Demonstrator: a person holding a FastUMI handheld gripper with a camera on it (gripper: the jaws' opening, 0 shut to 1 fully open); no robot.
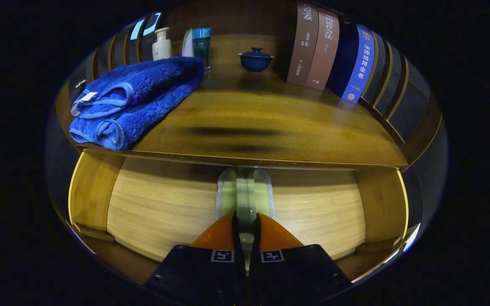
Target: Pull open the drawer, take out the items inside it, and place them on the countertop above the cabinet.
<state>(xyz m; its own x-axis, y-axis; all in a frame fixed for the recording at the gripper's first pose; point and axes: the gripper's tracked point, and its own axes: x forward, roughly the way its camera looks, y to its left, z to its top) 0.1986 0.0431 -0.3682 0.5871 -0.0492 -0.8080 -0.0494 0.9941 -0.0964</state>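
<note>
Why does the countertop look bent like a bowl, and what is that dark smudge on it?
In the gripper view, the fisheye lens curves the countertop and drawer; the smudge is a soft shadow on glossy wood; the gripper is pinching a pale item.

Towel (136,100) seen deep blue, fluffy, paler trim. Worktop (262,127) warm brown wood grain. Drawer (164,208) pale wood inside. Lidded bowl (255,59) dark blue. Books (313,46) brown, one blue spine (360,63).

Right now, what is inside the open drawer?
One pale green item lies in the drawer, with the gripper closed on its near end. The countertop covers the drawer's back, so anything there is hidden.
</note>
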